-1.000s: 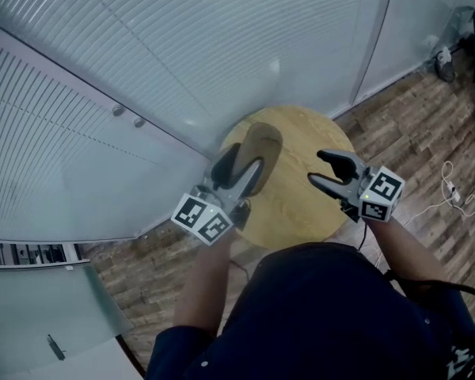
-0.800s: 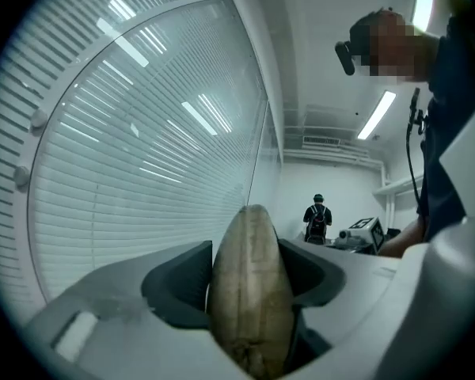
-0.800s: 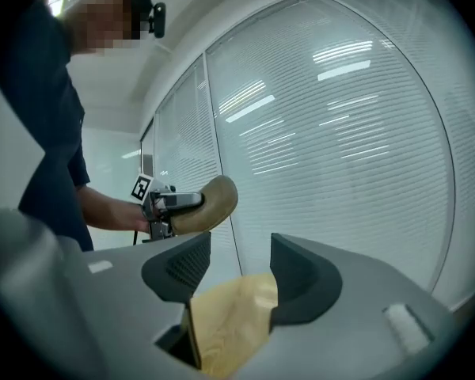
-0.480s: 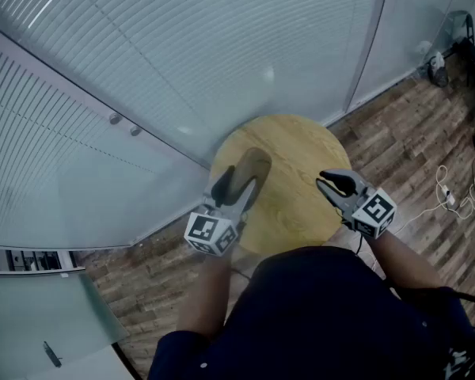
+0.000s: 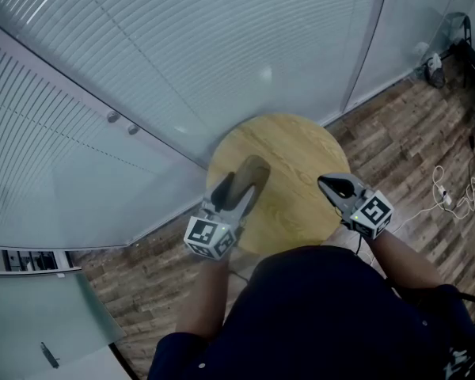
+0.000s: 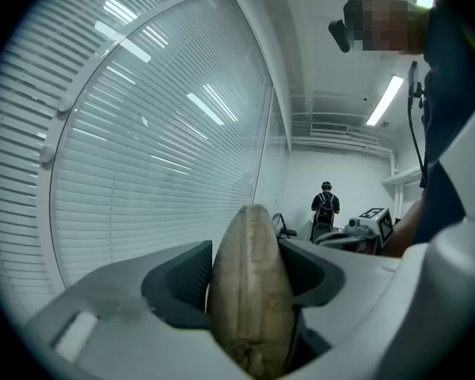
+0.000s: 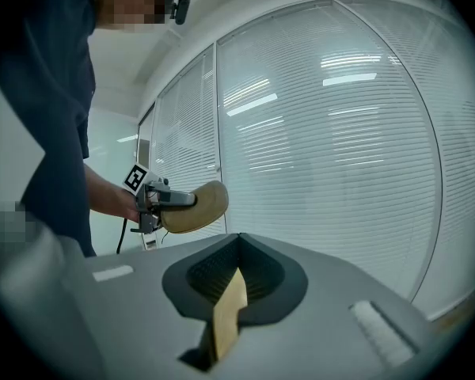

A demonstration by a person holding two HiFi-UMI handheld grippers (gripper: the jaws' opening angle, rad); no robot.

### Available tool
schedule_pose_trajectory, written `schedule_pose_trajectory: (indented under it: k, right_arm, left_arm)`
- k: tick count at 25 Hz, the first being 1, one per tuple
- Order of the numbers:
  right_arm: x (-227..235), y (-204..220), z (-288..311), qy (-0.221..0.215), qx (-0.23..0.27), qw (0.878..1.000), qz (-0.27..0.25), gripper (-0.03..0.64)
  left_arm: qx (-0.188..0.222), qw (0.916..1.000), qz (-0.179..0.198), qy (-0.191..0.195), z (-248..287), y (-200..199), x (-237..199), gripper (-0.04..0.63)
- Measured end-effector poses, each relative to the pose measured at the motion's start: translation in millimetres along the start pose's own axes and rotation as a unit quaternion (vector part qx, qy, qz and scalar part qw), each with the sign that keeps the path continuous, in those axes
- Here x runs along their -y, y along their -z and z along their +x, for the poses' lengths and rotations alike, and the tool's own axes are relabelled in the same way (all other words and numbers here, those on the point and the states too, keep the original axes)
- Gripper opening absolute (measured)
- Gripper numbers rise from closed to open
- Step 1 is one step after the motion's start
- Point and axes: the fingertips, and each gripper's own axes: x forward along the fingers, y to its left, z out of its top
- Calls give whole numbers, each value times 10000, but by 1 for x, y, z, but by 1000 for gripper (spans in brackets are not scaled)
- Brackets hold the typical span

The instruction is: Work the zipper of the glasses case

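Note:
The tan oval glasses case (image 5: 250, 176) sticks out over the round wooden table (image 5: 301, 145), its near end clamped in my left gripper (image 5: 235, 188). In the left gripper view the case (image 6: 250, 287) stands edge-on and fills the space between both jaws, its seam running down the middle. My right gripper (image 5: 328, 183) hovers over the table's right side, apart from the case; its jaws have just been closing and now stand shut with nothing between them. The right gripper view shows these shut jaws (image 7: 236, 248) with a sliver of tan behind them, and the case (image 7: 199, 207) off to the left.
A curved glass wall with white blinds (image 5: 182, 54) runs behind the table. Wood-plank floor (image 5: 427, 125) lies to the right with a white cable (image 5: 450, 192) on it. A person (image 6: 325, 207) stands far off in the left gripper view.
The right gripper's jaws went from wide open to shut. Both grippers came lower in the picture, and the left one still carries the case.

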Motion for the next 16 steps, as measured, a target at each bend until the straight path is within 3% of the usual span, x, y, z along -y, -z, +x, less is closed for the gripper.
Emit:
schedule_pose_trajectory:
  k: [16]
  right_arm:
    - [24, -4, 13, 161, 213, 9994, 205, 6]
  left_arm:
    - [-118, 9998, 122, 127, 13, -8, -9, 272]
